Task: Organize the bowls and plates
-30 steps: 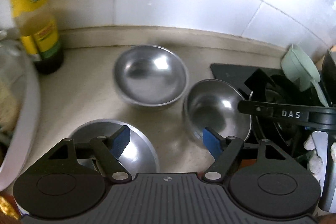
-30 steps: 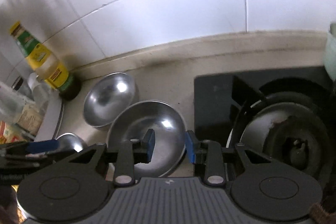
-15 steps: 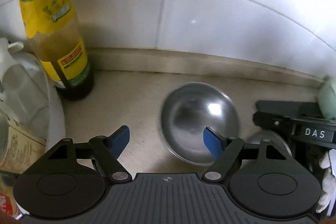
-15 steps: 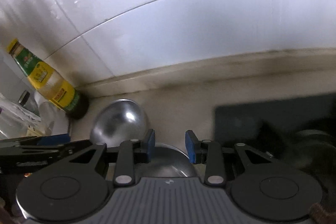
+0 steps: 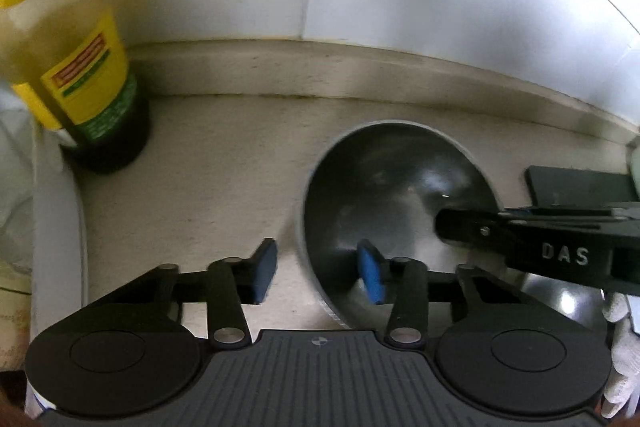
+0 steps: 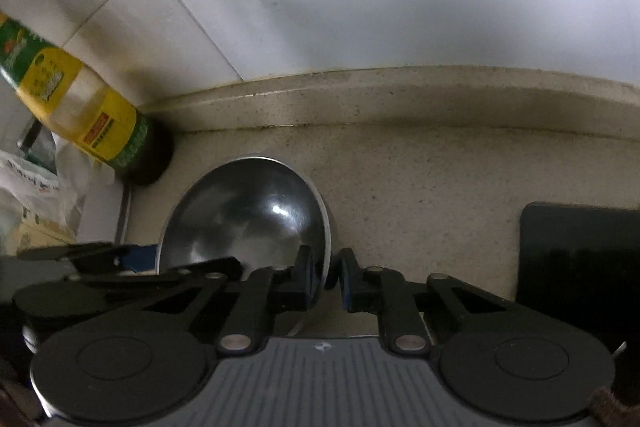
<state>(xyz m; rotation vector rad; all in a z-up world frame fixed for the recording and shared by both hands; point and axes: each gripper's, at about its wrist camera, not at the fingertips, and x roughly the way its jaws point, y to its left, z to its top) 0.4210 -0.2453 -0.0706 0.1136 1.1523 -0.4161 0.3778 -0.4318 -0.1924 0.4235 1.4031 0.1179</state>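
Note:
A steel bowl (image 5: 396, 203) (image 6: 248, 211) sits on the beige counter near the wall. My left gripper (image 5: 318, 273) straddles its left rim: one blue pad is inside the bowl and the other outside. Its jaws are closing, with counter still showing beside the outer pad. My right gripper (image 6: 326, 277) has the bowl's right rim between its narrow, closing jaws. In the left wrist view the right gripper (image 5: 444, 227) reaches over the bowl's right side. The left gripper (image 6: 140, 255) shows at the bowl's left edge in the right wrist view. A second steel bowl (image 5: 560, 301) glints below the right gripper.
An oil bottle (image 5: 80, 75) (image 6: 92, 123) with a yellow label stands at the back left. A white basin (image 5: 60, 227) lies along the left side, with plastic bags (image 6: 28, 195) over it. The black stove (image 5: 580, 183) (image 6: 580, 259) is to the right. The tiled wall is close behind.
Both grippers have come down and forward onto the back bowl. The left jaws have narrowed about its left rim and the right jaws about its right rim. The front-left bowl has left view.

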